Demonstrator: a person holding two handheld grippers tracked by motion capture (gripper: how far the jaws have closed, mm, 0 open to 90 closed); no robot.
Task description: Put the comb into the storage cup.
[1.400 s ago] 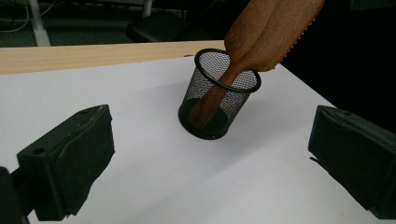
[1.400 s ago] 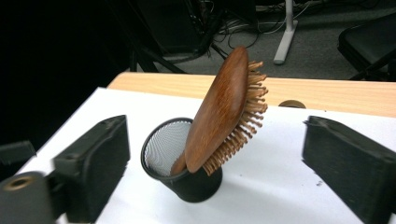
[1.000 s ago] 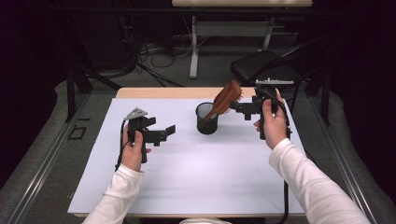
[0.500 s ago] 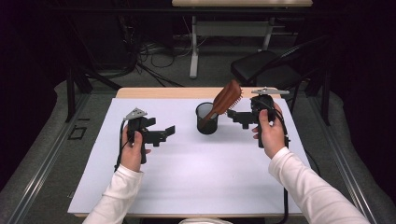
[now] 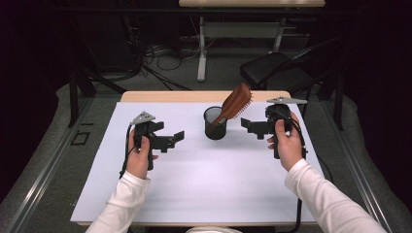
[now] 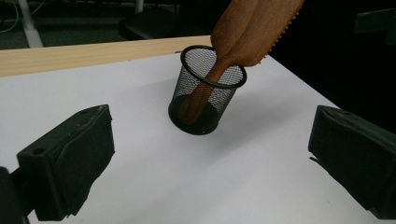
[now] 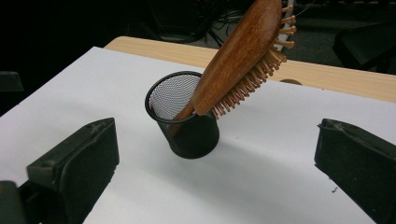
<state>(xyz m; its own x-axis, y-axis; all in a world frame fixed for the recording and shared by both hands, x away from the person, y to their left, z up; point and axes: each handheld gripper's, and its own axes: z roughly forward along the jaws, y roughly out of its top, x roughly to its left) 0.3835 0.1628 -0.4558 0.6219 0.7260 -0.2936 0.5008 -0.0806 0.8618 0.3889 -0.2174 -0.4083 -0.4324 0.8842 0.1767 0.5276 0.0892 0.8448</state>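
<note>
A brown wooden hairbrush [image 5: 235, 103] stands handle-down in a black mesh cup [image 5: 214, 124] near the middle of the white table top [image 5: 204, 179]; its head leans out to the right over the rim. The brush [image 6: 247, 32] and cup [image 6: 203, 100] lie ahead of my left gripper [image 5: 174, 138], which is open and holds nothing, left of the cup. My right gripper [image 5: 248, 125] is open and holds nothing, just right of the cup and under the brush head. From the right gripper, the bristles [image 7: 252, 79] face me above the cup [image 7: 184, 119].
The wooden table edge [image 5: 165, 96] runs along the far side. Beyond it stand a dark chair [image 5: 279, 70] and another table's legs [image 5: 201, 53] with cables on the floor. The white top has room in front of both hands.
My right gripper has drawn down and slightly right, away from the brush head. The brush stays leaning in the cup. The left gripper has not moved.
</note>
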